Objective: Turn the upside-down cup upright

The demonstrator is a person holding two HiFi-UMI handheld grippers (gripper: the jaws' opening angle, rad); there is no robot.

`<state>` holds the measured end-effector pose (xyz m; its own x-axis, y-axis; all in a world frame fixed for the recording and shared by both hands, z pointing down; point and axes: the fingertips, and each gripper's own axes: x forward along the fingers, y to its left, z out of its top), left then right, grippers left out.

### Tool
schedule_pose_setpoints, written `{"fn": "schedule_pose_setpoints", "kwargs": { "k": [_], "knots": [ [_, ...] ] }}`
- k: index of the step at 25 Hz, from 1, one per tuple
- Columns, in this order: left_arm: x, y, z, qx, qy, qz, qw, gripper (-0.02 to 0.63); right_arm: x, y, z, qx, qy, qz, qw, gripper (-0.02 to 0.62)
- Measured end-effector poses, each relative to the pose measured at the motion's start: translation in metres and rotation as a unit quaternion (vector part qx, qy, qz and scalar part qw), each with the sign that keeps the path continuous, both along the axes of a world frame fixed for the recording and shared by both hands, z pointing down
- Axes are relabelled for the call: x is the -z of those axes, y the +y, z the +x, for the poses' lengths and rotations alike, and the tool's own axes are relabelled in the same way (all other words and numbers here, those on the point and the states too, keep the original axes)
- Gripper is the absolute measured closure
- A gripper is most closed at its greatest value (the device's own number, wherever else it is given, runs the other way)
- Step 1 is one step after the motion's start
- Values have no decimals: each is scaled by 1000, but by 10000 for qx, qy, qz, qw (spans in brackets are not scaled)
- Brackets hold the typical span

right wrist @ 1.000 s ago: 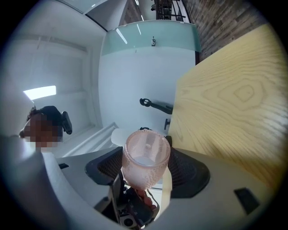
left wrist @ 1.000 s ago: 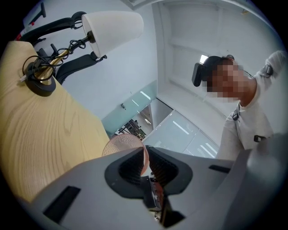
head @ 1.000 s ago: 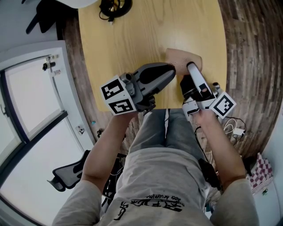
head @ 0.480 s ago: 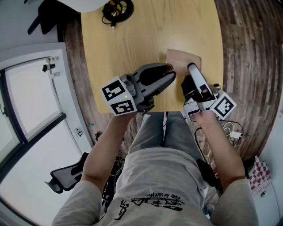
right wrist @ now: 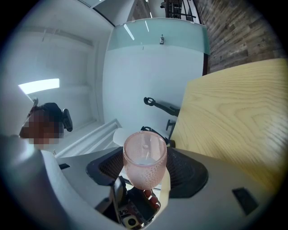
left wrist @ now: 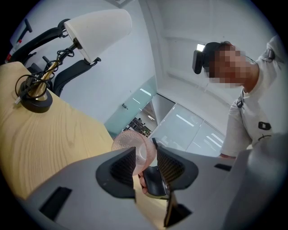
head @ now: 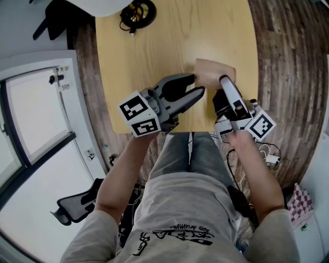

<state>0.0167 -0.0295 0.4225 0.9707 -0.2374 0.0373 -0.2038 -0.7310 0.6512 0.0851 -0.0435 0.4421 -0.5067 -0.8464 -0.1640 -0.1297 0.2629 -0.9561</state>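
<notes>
Pads of our right gripper [right wrist: 146,177] press on both sides of the pink, dimpled, see-through plastic cup [head: 211,72], so we hold it there between widely spread jaws. The cup is over the near right part of the pale wooden tabletop [head: 175,41]; we cannot tell whether it touches the wood. Our left gripper [left wrist: 145,155] points level at the cup from the left, and its dark grey jaws are opening. One round end of the cup sits between them, with a gap showing beside the ribbed pads, so they do not clamp it. At the tabletop's far edge we see a lamp [left wrist: 96,29] with a white shade, its black round base [head: 138,10] wound with cable.
</notes>
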Motion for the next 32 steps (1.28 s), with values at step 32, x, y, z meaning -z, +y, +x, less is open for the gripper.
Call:
{"fn": "schedule_pose_setpoints", "kwargs": {
  "k": [32],
  "knots": [
    [-54,3,0,4,-1786,705,9814,417,-9,2,-19,827,4050,679,9080,288]
  ]
}}
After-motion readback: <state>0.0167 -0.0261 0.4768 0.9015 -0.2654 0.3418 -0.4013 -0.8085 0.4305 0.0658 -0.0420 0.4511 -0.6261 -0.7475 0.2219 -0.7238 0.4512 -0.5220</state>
